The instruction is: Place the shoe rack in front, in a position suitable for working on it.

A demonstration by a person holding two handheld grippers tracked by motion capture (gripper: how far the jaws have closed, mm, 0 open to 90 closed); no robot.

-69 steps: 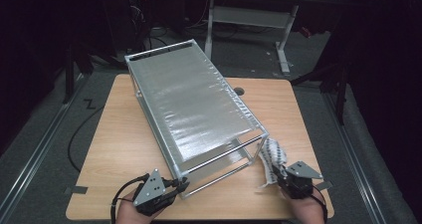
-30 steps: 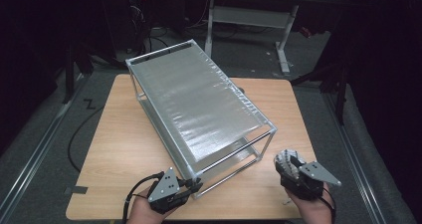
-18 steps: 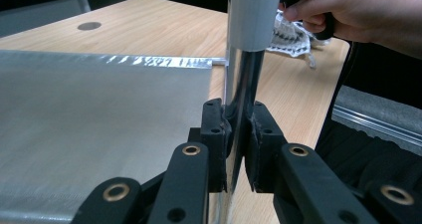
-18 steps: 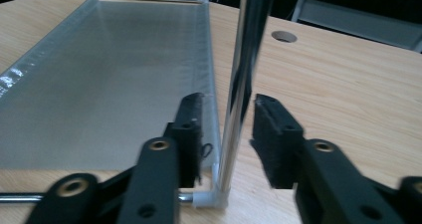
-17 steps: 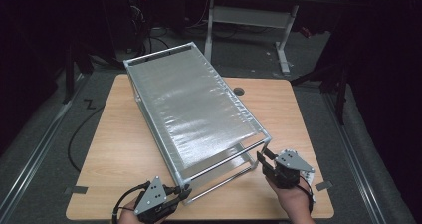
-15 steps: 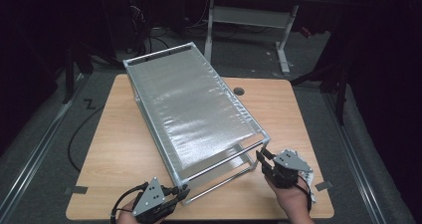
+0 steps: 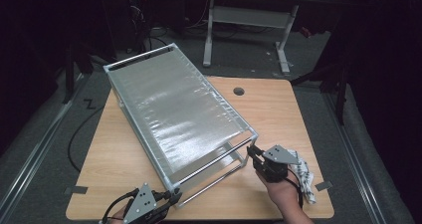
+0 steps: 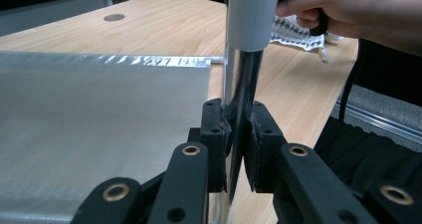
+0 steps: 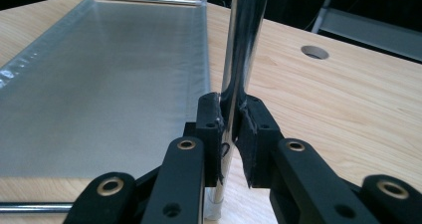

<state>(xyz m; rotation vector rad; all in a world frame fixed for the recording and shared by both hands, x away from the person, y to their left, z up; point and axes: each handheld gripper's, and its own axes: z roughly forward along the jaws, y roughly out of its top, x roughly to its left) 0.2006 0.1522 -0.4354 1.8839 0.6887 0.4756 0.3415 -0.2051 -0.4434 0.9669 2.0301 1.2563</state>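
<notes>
i have both grippers clamped on the rack (image 7: 179,117), a chrome-tube frame with silvery fabric shelves that lies tipped across the wooden table (image 7: 283,109). my left gripper (image 7: 166,200) is closed on the upright post at the rack's near left corner; in the left gripper view the jaws pinch that tube (image 8: 242,97) just below its white end cap (image 8: 250,14). my right gripper (image 7: 255,153) is closed on the post at the rack's near right corner, and in the right gripper view the tube (image 9: 239,59) runs straight up between the pads. holding two corner posts at once gives me, i judge, control over the rack's tilt and swing, which one grip could not.

a crumpled piece of bubble wrap (image 7: 304,176) lies just to the right of the rack's near end, under my right wrist, and could snag if i swing that way. a cable hole (image 7: 239,91) sits in the table beside the rack's right edge. beyond the rack's far end stands a second desk (image 7: 249,15).
</notes>
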